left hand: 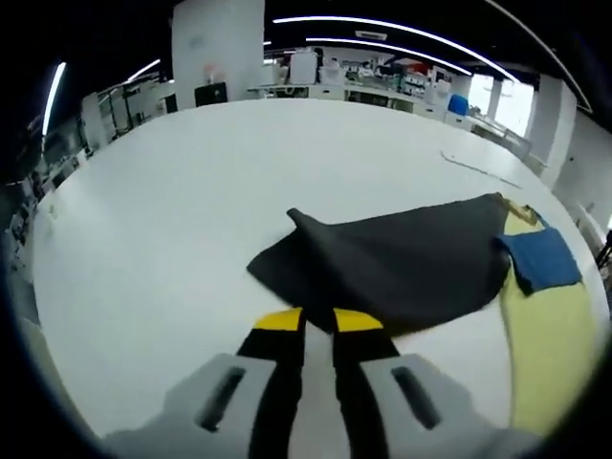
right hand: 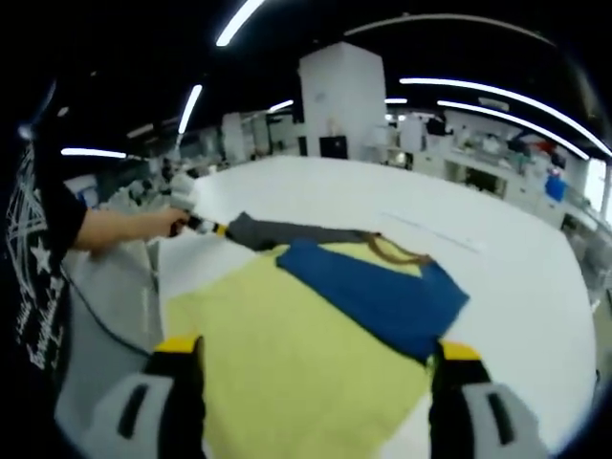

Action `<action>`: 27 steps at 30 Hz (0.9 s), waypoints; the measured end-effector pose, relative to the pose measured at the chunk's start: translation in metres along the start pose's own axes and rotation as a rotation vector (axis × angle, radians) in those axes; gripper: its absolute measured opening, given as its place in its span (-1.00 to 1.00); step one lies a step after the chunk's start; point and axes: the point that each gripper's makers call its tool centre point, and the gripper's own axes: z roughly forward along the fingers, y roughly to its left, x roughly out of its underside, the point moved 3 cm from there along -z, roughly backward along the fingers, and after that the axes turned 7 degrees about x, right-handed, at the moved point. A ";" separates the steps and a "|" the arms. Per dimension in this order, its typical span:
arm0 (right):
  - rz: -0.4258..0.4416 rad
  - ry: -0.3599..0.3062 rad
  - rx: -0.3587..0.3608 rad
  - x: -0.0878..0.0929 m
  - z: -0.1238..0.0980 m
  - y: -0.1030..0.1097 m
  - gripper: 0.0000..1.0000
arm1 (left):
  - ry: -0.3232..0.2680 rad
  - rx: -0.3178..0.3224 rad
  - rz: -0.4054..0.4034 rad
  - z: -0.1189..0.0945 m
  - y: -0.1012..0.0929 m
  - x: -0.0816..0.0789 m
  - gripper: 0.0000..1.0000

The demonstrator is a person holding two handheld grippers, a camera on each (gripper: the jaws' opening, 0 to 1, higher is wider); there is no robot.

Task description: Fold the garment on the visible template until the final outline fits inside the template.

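L tongs (left hand: 318, 320) clamped on dark garment (left hand: 402, 263) edge, mid-fold; R tongs (right hand: 316, 356) apart above yellow template (right hand: 287, 373); next: carry edge over blue sleeve (right hand: 378, 292), likely.

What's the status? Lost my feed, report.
Left gripper shut on dark garment, pulling it up. Right gripper open over yellow template. Blue cloth lies on template.

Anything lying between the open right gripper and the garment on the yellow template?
Nothing visible does. The right gripper hovers open directly over the yellow template, with the blue garment section just ahead and bare of other objects.
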 end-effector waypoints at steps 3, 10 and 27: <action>-0.005 0.001 0.000 0.001 -0.001 0.000 0.98 | -0.006 -0.009 -0.009 -0.001 -0.001 0.000 -0.79; 0.003 -0.001 0.007 0.003 -0.002 0.002 0.98 | -0.028 -0.033 -0.025 -0.005 0.002 0.002 -0.72; 0.005 0.003 0.009 0.007 -0.002 0.009 0.98 | -0.053 0.018 -0.170 -0.005 0.007 -0.005 -1.00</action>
